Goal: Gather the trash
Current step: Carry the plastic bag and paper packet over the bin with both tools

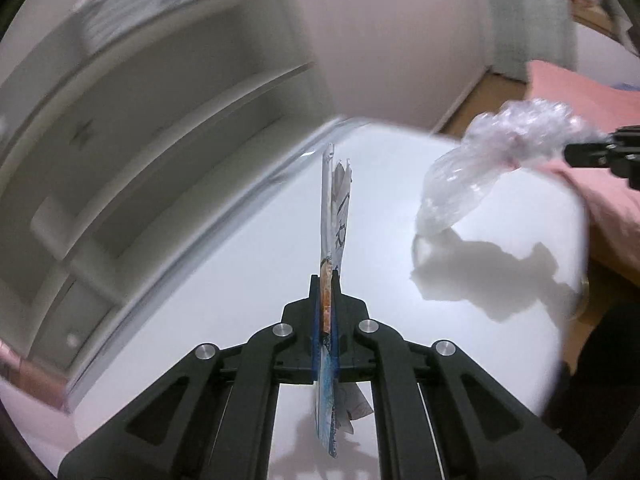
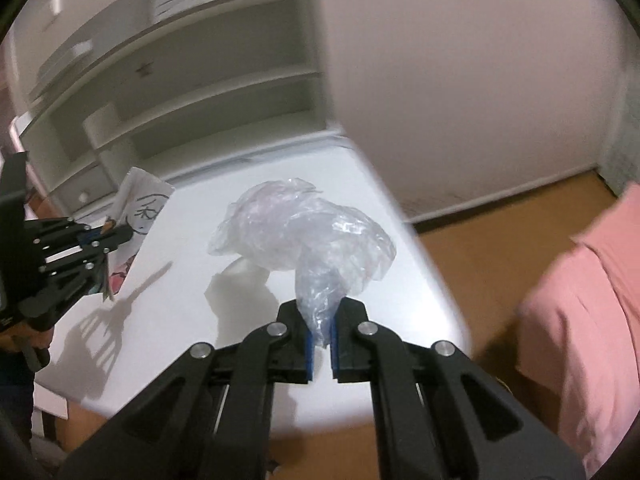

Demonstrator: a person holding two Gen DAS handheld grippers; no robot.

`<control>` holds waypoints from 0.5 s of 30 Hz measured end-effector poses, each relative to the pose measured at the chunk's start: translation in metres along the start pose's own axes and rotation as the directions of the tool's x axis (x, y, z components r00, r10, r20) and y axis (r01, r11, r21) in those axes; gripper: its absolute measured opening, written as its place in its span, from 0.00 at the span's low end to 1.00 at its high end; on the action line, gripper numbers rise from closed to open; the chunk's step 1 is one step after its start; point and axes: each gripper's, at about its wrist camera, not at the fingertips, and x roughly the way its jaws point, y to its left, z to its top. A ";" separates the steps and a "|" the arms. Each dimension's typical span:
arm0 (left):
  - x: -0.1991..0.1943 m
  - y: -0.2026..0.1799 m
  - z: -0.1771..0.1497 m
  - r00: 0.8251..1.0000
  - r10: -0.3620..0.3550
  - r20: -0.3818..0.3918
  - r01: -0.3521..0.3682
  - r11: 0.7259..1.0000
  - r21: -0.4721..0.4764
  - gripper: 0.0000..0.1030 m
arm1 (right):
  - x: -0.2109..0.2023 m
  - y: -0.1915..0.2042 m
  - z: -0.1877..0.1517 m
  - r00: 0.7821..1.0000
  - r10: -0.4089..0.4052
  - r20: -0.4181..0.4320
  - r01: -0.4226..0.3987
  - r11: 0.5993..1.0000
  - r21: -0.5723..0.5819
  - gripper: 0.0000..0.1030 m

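My left gripper (image 1: 325,280) is shut on a flat printed wrapper (image 1: 335,208), held edge-on above the white table (image 1: 248,272). From the right wrist view the same wrapper (image 2: 138,216) shows a drawn figure, with the left gripper (image 2: 128,234) clamped on it at the left. My right gripper (image 2: 322,308) is shut on a crumpled clear plastic bag (image 2: 304,232), which bulges out ahead of the blue pads. In the left wrist view that bag (image 1: 500,152) hangs in the air at the right, off the black tip of the right gripper (image 1: 568,154). Both pieces are lifted off the table.
White shelving (image 2: 180,92) with several open compartments stands behind the table. A pale wall (image 2: 460,80) rises at the right above a brown floor (image 2: 492,264). A pink fabric surface (image 2: 592,320) lies at the far right. The table's right edge (image 2: 432,264) runs close by.
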 end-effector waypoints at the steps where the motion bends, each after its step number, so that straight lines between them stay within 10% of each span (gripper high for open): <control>1: -0.002 -0.018 0.006 1.000 -0.021 0.014 0.021 1.000 0.018 0.02 | -0.009 -0.015 -0.009 1.000 -0.019 0.004 0.019 1.000 0.024 0.06; 15: -0.020 -0.299 0.044 0.918 -0.393 0.050 0.361 0.882 0.303 0.02 | -0.122 -0.216 -0.166 0.949 -0.309 -0.063 0.311 0.883 0.353 0.06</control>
